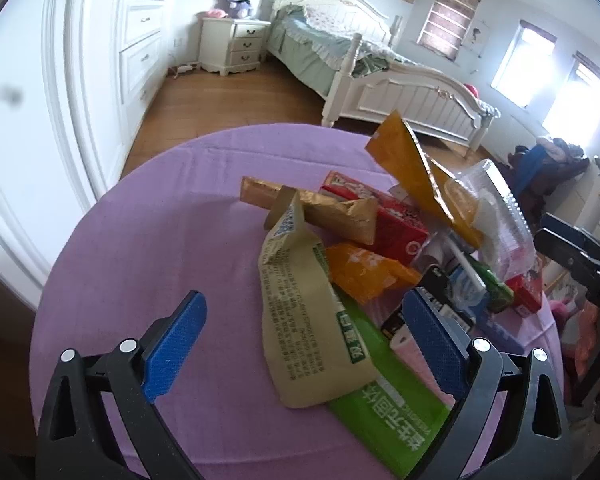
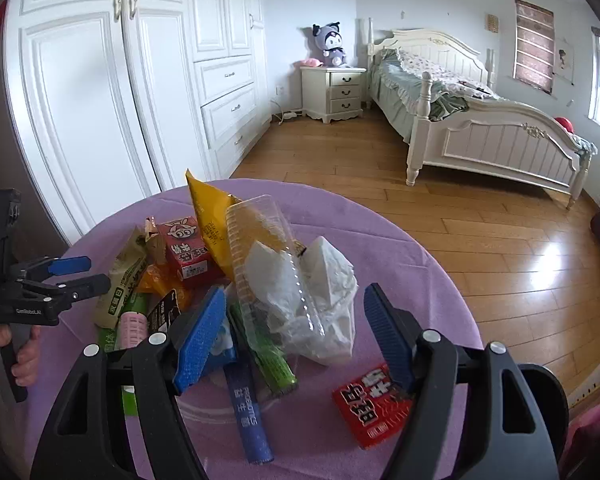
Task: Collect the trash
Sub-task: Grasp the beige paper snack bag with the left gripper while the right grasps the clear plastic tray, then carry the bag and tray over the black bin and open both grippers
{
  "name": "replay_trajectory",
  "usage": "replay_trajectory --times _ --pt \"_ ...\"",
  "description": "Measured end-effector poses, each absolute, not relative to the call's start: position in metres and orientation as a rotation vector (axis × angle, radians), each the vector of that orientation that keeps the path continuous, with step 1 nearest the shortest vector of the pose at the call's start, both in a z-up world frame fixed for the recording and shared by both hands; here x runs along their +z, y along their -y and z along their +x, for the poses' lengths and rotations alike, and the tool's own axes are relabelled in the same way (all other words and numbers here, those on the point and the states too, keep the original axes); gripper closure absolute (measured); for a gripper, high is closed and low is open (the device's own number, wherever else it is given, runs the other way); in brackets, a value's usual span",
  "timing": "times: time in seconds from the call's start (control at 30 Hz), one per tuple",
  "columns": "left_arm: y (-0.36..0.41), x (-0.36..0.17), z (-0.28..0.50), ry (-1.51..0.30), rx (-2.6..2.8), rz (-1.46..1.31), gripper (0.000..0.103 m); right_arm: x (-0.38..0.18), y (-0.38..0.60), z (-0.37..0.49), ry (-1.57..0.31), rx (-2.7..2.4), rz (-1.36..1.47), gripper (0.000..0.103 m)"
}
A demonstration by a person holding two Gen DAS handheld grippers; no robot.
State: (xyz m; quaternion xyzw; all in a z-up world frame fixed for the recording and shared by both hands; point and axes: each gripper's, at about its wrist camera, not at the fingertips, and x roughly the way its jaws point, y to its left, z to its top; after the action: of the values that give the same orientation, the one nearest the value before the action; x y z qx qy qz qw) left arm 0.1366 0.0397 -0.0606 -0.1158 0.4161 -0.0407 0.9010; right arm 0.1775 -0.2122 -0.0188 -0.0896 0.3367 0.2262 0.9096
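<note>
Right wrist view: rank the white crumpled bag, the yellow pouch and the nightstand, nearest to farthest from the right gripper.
1. White crumpled bag, between the open fingers of the right gripper.
2. Yellow pouch, standing up behind the pile, left.
3. Nightstand, across the floor beside the bed.

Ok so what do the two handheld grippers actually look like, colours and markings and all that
Both the left gripper and right gripper have black plastic frames with triangular cutouts, silver round pivot bolts, and blue textured finger pads. From the right wrist view, the left one's body carries small white lettering, and a bare hand grips its handle.
</note>
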Motion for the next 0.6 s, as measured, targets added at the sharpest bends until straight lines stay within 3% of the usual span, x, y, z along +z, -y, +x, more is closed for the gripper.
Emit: replay_trajectory --times 0.2,0.23,0.27,0.3,0.37,0.4,0.6 --pt "-0.050 -0.077 0.154 -0.903 -0.073 -0.258 0.016 -0.040 0.192 0.199 -0.770 0.455 -0.250 0.034" --pt "-0.049 -0.078 0.154 -0.894 -0.071 -0.255 0.021 -0.043 0.190 0.200 -0.776 0.452 -0.252 0.039" --pt "-0.048 -0.078 0.155 -0.894 -0.081 -0.254 0.026 -0.045 0.189 0.200 -0.781 0.442 -0.258 0.053" --pt "-0.047 -0.079 0.157 -0.896 -0.077 -0.242 0.029 -0.044 0.188 0.199 -0.775 0.431 -0.261 0.059" --pt "-0.045 -0.079 0.162 -0.897 -0.069 -0.224 0.041 -0.043 0.187 0.193 -0.764 0.446 -0.244 0.061" --pt "-0.045 -0.079 0.163 -0.897 -0.074 -0.223 0.058 -0.040 0.188 0.189 -0.754 0.455 -0.233 0.062" --pt "-0.050 -0.068 0.151 -0.840 -0.067 -0.266 0.063 -0.011 0.175 0.149 -0.656 0.553 -0.189 0.063"
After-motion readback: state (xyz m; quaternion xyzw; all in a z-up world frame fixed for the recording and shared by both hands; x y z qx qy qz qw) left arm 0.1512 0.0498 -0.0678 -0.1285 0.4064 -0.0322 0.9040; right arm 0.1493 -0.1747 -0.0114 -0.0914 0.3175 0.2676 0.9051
